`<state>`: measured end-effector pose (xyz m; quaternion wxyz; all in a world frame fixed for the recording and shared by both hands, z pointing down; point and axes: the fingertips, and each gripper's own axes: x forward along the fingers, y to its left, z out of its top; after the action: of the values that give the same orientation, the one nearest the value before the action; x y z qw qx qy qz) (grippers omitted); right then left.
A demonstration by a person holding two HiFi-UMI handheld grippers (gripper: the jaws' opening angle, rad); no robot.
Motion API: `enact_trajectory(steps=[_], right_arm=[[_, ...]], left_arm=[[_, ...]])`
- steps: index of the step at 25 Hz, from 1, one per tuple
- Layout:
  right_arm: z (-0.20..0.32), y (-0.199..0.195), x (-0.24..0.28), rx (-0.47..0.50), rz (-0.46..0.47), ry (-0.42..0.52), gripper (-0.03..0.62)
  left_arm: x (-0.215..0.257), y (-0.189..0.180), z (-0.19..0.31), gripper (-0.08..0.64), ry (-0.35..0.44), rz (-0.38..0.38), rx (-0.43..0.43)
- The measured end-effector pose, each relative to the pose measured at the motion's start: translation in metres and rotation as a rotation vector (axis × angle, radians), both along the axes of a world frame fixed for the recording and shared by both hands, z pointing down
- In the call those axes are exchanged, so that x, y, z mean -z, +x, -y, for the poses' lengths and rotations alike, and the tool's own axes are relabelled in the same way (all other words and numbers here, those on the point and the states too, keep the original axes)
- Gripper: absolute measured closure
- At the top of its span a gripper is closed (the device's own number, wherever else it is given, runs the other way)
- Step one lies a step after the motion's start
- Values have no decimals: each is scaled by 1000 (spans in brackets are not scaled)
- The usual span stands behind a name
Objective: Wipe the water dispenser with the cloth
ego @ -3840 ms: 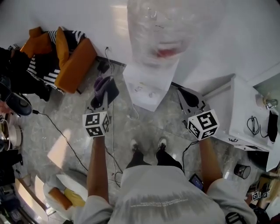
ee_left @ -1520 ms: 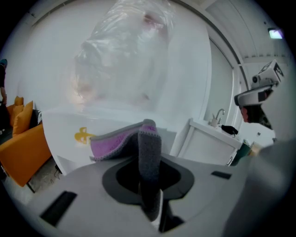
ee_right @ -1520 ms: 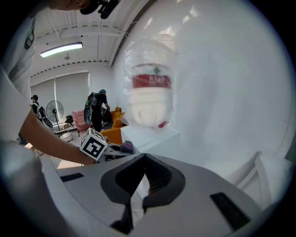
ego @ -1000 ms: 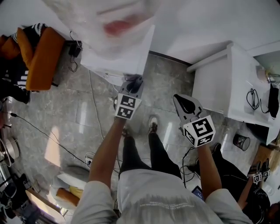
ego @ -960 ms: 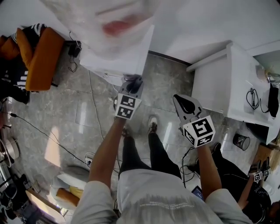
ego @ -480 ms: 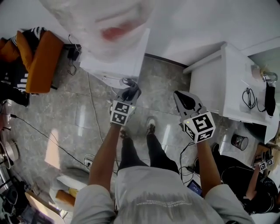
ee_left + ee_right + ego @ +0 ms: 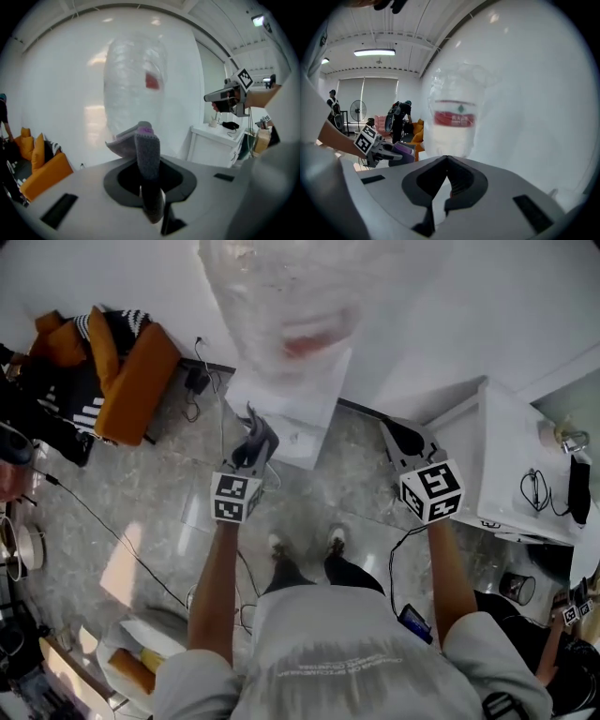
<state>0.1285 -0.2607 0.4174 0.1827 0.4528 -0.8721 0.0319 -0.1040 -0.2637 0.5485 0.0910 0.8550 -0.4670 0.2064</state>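
Water dispenser [image 7: 292, 416] shifted from upper left toward top centre of head view since half second ago; both grippers higher in frame. Orange sofa [image 7: 141, 381] well left of dispenser. Left gripper [image 7: 253, 435] by dispenser's lower left front, clamped on grey purple-edged cloth [image 7: 148, 154]; cloth upright, pointing at dispenser's bottle [image 7: 136, 84]; contact unclear. Right gripper [image 7: 397, 435] right of dispenser, jaws closed together, nothing between. White cabinet [image 7: 506, 465] further right.

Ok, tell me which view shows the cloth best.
The left gripper view: the cloth fills the centre, grey with a purple edge, clamped in the left gripper. The head view shows only a small dark fold; the right gripper view shows a small purple bit, far off.
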Motion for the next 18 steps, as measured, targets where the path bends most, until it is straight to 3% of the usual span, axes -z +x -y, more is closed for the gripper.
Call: enact_trajectory(steps=[9, 13, 18], right_arm=[[23, -53, 78, 74, -15, 163, 578], [29, -62, 103, 78, -21, 219, 578], [29, -72, 134, 104, 5, 278, 578]], left_arm=[[138, -82, 25, 502, 258, 37, 163], [188, -96, 24, 502, 366, 75, 202], [237, -97, 16, 502, 461, 94, 189]])
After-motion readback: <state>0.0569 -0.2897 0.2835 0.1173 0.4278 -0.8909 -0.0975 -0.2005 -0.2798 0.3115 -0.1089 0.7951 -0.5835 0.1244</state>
